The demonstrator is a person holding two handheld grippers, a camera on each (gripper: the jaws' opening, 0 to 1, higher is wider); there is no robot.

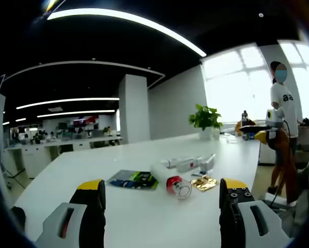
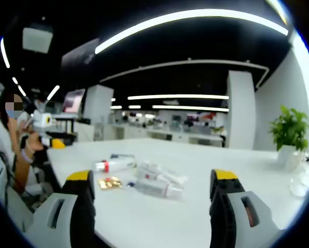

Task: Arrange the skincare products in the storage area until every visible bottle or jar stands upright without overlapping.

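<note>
Several skincare items lie flat in a loose cluster on the white table (image 1: 92, 160). In the left gripper view a white bottle with a red band (image 1: 170, 181) lies on its side, its cap toward me. Beside it are a dark sachet (image 1: 134, 179), a gold packet (image 1: 203, 183) and white tubes (image 1: 188, 164). My left gripper (image 1: 161, 185) is open, short of the cluster. In the right gripper view the red-banded bottle (image 2: 113, 165), gold packet (image 2: 109, 182) and white tubes (image 2: 159, 181) lie ahead of my open right gripper (image 2: 152, 178). Nothing is held.
A potted plant (image 1: 206, 119) stands at the table's far end, also seen as a plant (image 2: 289, 129) at the right. A person (image 1: 283, 103) stands beside the table holding other grippers. Office desks fill the background.
</note>
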